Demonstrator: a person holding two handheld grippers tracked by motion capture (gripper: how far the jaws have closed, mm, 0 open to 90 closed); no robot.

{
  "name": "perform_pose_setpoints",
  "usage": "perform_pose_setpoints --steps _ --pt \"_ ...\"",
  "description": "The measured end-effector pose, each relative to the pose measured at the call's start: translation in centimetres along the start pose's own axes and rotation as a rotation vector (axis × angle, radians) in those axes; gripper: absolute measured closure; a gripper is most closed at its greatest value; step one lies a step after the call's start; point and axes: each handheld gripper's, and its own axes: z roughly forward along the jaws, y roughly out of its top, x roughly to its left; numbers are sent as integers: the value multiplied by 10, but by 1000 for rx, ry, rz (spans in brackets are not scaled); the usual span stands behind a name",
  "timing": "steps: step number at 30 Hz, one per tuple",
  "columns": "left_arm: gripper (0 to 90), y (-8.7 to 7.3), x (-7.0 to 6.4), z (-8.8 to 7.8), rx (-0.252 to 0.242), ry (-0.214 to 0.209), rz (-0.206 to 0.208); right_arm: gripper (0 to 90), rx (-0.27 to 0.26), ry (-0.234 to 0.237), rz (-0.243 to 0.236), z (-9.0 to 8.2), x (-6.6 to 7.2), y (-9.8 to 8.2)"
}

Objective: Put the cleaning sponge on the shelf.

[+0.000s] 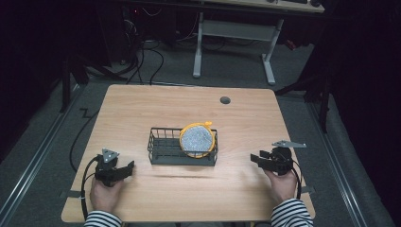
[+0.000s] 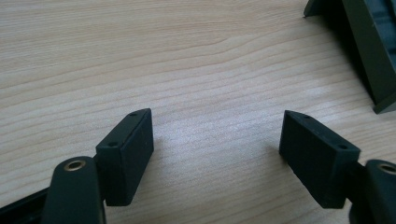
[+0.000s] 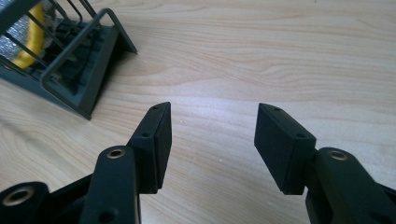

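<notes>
A dark wire basket (image 1: pixel 163 147) stands at the middle of the wooden table (image 1: pixel 142 109). A round grey sparkly disc with a yellow rim (image 1: pixel 197 140) leans upright in the basket's right half. My left gripper (image 1: pixel 126 169) rests low on the table to the left of the basket, open, with bare wood between its jaws (image 2: pixel 217 135). My right gripper (image 1: pixel 257 159) sits to the right of the basket, open and empty (image 3: pixel 212 128). In the right gripper view the basket's corner (image 3: pixel 100 46) and the yellow rim (image 3: pixel 28 39) are at the upper left.
A small dark round hole cap (image 1: pixel 225 100) lies on the far part of the table. A white-legged desk frame (image 1: pixel 234 33) stands behind the table, with cables on the grey floor (image 1: pixel 142 56). Bare wood surrounds the basket on all sides.
</notes>
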Motion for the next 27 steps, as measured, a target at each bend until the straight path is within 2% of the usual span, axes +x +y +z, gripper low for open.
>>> perform_pose_setpoints --steps 3,16,23,27 --pt "266 0 0 0 0 1 0 465 -4 -5 10 2 -2 -4" --pt "266 0 -1 0 -1 3 3 445 9 -67 -2 13 -7 -21" --pt "265 0 -1 0 0 4 3 445 -12 -132 -21 16 -9 -30" --pt "266 0 -1 0 0 4 3 445 0 -153 -35 18 -10 -33"
